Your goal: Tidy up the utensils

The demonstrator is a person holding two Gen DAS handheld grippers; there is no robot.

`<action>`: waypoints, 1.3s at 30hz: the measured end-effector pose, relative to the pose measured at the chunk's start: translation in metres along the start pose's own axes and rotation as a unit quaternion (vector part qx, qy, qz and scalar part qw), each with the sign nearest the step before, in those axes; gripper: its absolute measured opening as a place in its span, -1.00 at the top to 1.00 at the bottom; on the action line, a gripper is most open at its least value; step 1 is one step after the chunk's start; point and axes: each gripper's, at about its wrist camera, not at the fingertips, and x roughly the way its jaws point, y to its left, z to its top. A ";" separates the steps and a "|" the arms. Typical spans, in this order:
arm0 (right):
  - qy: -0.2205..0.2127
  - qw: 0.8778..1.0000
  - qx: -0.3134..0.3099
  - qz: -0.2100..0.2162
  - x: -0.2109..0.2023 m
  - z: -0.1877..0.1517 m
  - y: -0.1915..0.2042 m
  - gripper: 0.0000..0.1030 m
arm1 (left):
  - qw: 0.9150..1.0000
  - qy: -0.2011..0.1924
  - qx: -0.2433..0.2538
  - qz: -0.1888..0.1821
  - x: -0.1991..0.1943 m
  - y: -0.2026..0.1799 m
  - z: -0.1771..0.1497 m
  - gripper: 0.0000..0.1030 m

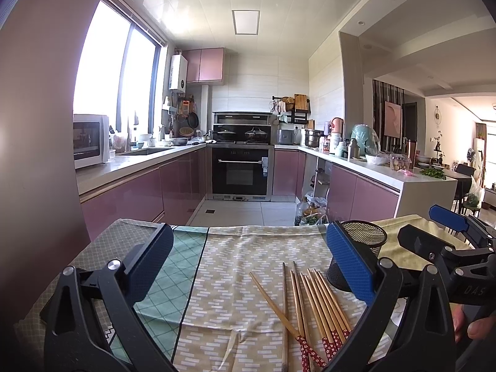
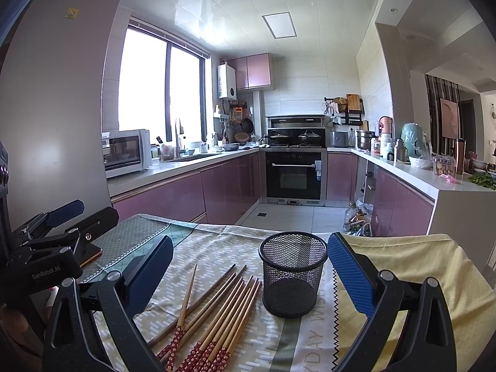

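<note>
On the bench's cloth (image 2: 403,266), chopsticks (image 2: 217,310) lie loosely bundled just left of the mesh cup (image 2: 293,276), long axes running away from the cameras; left gripper (image 1: 248,266) released, directly above them, nearer; right gripper (image 2: 248,269) released, empty.

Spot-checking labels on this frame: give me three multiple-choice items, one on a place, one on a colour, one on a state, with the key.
1. Where do the chopsticks lie relative to the mesh holder in the right wrist view?
A left of it
B inside it
C behind it

2. Colour of the chopsticks' patterned ends?
A blue
B red
C green

3. Right hand-held gripper state?
A shut on chopsticks
B open
C shut on holder

Key: A, they rest on the cloth to its left; B, red floral ends; B, its fingers are spread and hold nothing.
</note>
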 end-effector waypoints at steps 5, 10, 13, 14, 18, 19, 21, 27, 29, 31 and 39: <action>0.002 1.000 0.003 0.002 0.001 0.000 -0.002 -0.87 | 1.000 0.001 0.000 0.000 0.000 0.000 0.000 -0.89; 0.006 1.000 0.005 0.004 0.004 -0.001 -0.004 -0.87 | 1.000 0.005 0.002 0.000 0.002 0.000 -0.001 -0.89; 0.008 1.000 0.007 0.006 0.003 -0.002 -0.006 -0.87 | 1.000 0.009 0.002 -0.001 0.004 -0.001 -0.002 -0.89; 0.009 1.000 0.008 0.007 0.004 -0.002 -0.007 -0.87 | 1.000 0.011 0.003 -0.001 0.005 -0.001 -0.002 -0.89; 0.015 1.000 0.010 0.011 0.007 -0.002 -0.008 -0.87 | 1.000 0.018 0.004 -0.004 0.007 -0.002 -0.002 -0.89; 0.017 1.000 0.011 0.013 0.008 -0.003 -0.009 -0.87 | 1.000 0.021 0.004 -0.006 0.009 -0.002 -0.002 -0.89; 0.025 0.999 0.016 0.018 0.010 -0.004 -0.010 -0.87 | 1.000 0.028 0.005 -0.008 0.012 -0.002 -0.003 -0.89; 0.095 0.994 0.032 0.036 0.032 -0.016 -0.020 -0.87 | 0.995 0.093 0.013 -0.028 0.037 0.001 -0.014 -0.89; 0.133 0.990 0.035 0.041 0.045 -0.025 -0.022 -0.87 | 0.991 0.127 0.018 -0.041 0.050 0.002 -0.020 -0.89; 0.171 0.984 0.035 0.046 0.057 -0.035 -0.022 -0.81 | 0.985 0.161 0.020 -0.053 0.063 0.004 -0.029 -0.82; 0.265 0.962 0.032 0.064 0.093 -0.062 -0.014 -0.07 | 0.954 0.277 0.017 -0.109 0.115 0.003 -0.070 -0.29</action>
